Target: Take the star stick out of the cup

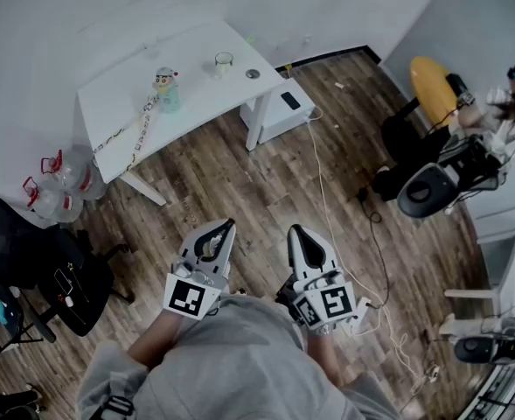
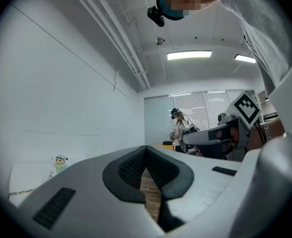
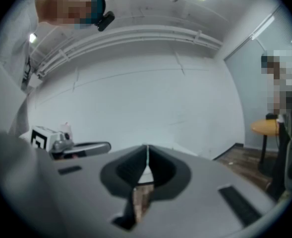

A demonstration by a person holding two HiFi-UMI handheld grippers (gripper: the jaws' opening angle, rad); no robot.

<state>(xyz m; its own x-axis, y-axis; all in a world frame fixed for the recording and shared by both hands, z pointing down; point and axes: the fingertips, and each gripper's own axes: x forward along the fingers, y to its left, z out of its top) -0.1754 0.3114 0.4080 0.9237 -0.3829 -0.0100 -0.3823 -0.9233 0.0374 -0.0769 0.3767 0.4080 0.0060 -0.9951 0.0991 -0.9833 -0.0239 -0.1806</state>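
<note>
Wood floor (image 1: 266, 182) underfoot, white desk (image 1: 108, 103) against the far wall, well apart from both claws. Left claw (image 1: 229, 224) pinched together on nothing. Right claw (image 1: 293, 230) likewise closed and empty. On the desk, a toy figure (image 1: 165, 88) and, nearer the back edge, a small cup (image 1: 224, 62). Star stick too small to make out: only a pale yellowish blur in the cup.

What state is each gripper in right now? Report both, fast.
Left gripper: closed, nothing between its jaws.
Right gripper: closed, nothing between its jaws.
</note>
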